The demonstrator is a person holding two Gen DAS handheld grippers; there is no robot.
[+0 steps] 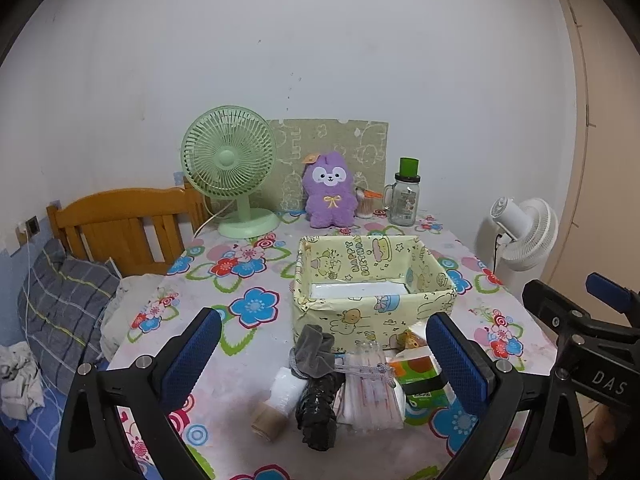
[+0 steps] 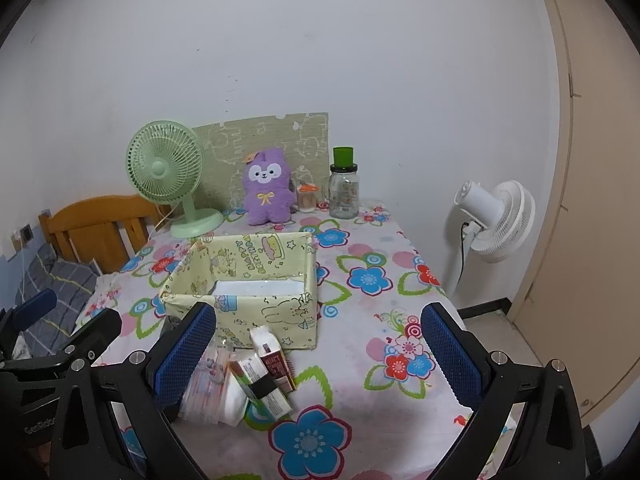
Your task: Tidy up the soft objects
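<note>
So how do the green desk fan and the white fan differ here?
The green desk fan stands on the floral-clothed table; the white fan stands on the floor beside it. The green desk fan faces the cameras, while the white fan shows its motor housing, turned away. Both have round slatted grilles.

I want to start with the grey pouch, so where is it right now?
In the left wrist view the grey drawstring pouch lies on the table against the front wall of the yellow box, at the far left of the pile, above the black roll.
</note>
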